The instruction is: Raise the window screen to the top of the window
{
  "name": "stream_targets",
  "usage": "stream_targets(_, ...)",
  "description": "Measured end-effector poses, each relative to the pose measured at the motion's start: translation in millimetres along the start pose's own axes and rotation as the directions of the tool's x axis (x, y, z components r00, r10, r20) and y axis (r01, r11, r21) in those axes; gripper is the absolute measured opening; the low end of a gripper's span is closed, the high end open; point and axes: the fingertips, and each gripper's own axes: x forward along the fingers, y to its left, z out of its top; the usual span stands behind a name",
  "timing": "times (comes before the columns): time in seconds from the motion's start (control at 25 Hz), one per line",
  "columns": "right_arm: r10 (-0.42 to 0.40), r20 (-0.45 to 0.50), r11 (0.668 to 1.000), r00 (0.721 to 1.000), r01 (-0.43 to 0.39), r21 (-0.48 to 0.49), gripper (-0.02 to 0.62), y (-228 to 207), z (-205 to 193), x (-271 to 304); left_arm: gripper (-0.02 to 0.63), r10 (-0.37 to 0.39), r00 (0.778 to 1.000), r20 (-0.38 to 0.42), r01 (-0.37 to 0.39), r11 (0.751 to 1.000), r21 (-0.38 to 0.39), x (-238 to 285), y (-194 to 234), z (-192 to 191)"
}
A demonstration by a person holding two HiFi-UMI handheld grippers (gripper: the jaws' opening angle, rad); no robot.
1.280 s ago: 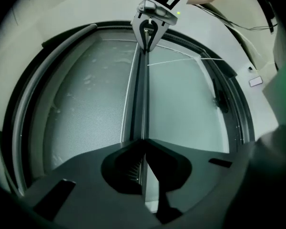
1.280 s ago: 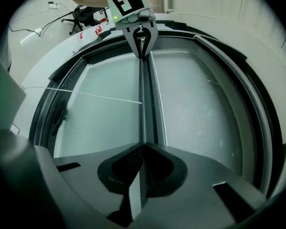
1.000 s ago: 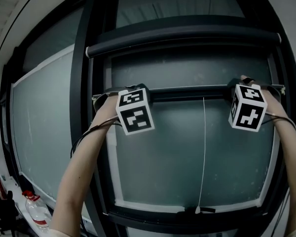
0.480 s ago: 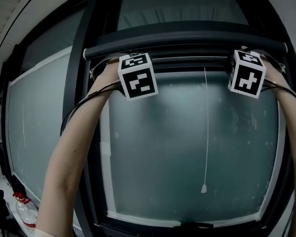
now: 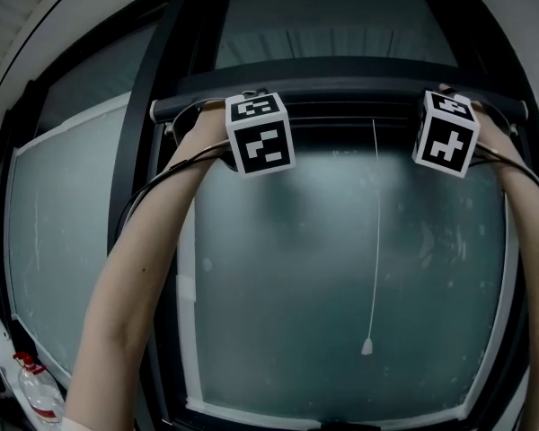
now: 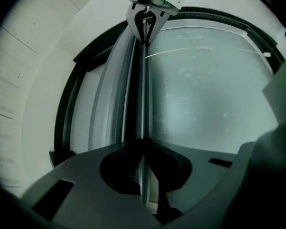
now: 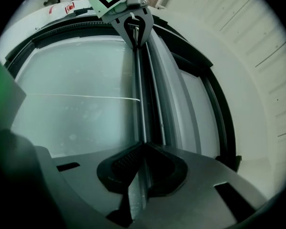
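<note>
The window screen's thin bottom bar (image 5: pixel 341 118) sits just under the dark roller tube (image 5: pixel 341 95) at the top of the window. My left gripper (image 5: pixel 254 113) is shut on the bar's left part and my right gripper (image 5: pixel 449 110) on its right part, both held overhead on bare forearms. In the left gripper view the jaws (image 6: pixel 143 144) pinch the bar's edge (image 6: pixel 144 89), which runs away to the other gripper (image 6: pixel 147 13). The right gripper view shows the same: jaws (image 7: pixel 142 147) closed on the bar (image 7: pixel 140 94). A white pull cord (image 5: pixel 377 241) hangs from the bar.
Frosted glass (image 5: pixel 341 277) fills the dark window frame (image 5: pixel 153 196). A second pane (image 5: pixel 72 223) lies to the left. A plastic water bottle (image 5: pixel 34 395) stands at the lower left. White ceiling panels (image 6: pixel 28 56) surround the frame's top.
Both grippers have risen together with the bar, from mid-window up to just under the roller tube. The cord's weight has lifted off the sill and now hangs free.
</note>
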Motion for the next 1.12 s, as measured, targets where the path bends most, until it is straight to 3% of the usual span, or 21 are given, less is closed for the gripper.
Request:
stream_targets(0.12,-0.015,0.006,1.0,1.0,0.015,0.027,0.028,-0.1,0.4,-0.4,0.02,0.026,1.0,-0.002,-0.026,1.0,-0.016,0.0,-0.7,0.3)
stream_targets(0.24,-0.085,0.033,0.974,0.996,0.076,0.215,0.033,-2.5,-1.3,-3.7,0.021,0.12,0.993,-0.02,-0.121,0.992,-0.037,-1.5,1.1,0.5)
stream_targets(0.32,-0.207,0.06,0.908,0.977,0.168,0.384,0.049,-6.0,-5.0,-11.2,0.024,0.227,0.974,-0.021,-0.227,0.967,-0.118,-7.0,5.2,-0.5)
stream_targets(0.4,-0.35,0.085,0.803,0.933,0.252,0.54,0.037,-8.3,-7.8,-25.0,0.021,0.312,0.95,0.008,-0.299,0.915,-0.272,-16.5,3.2,0.7)
stream_targets(0.44,-0.4,0.092,0.742,0.912,0.263,0.617,0.037,-5.6,-9.9,-32.3,0.018,0.325,0.945,0.036,-0.29,0.883,-0.369,-21.7,-4.1,3.3)
stream_targets(0.52,-0.454,0.1,0.622,0.885,0.234,0.747,0.036,7.1,-15.0,-46.9,0.018,0.327,0.939,0.11,-0.21,0.794,-0.571,-34.5,-28.1,11.2)
stream_targets(0.64,-0.496,0.114,0.466,0.861,0.152,0.872,0.036,37.9,-24.3,-74.5,0.018,0.328,0.927,0.185,-0.062,0.618,-0.784,-61.6,-81.4,19.9)
stream_targets(0.76,-0.522,0.128,0.332,0.843,0.063,0.941,0.036,88.7,-34.5,-111.4,0.015,0.3,0.928,0.223,0.084,0.413,-0.907,-90.9,-161.5,27.2)
stream_targets(0.84,-0.507,0.117,0.22,0.854,-0.004,0.976,0.035,145.2,-42.6,-134.7,0.012,0.249,0.94,0.233,0.154,0.3,-0.941,-107.3,-228.5,29.7)
stream_targets(0.92,-0.424,0.124,0.108,0.897,-0.086,0.99,0.035,222.6,-47.1,-155.0,0.011,0.161,0.961,0.226,0.19,0.213,-0.958,-130.7,-302.0,28.9)
stream_targets(1.0,-0.281,0.167,0.031,0.945,-0.165,0.986,0.031,306.9,-45.9,-178.3,0.011,0.057,0.974,0.221,0.213,0.123,-0.969,-164.5,-371.7,28.8)
stream_targets(1.04,-0.21,0.187,0.012,0.96,-0.188,0.982,0.031,343.5,-44.7,-191.6,0.011,0.018,0.975,0.22,0.217,0.095,-0.972,-181.3,-399.1,29.7)
stream_targets(1.12,-0.111,0.206,0.011,0.972,-0.206,0.979,0.028,400.7,-42.7,-219.1,0.011,-0.019,0.976,0.218,0.219,0.076,-0.973,-208.2,-440.4,32.8)
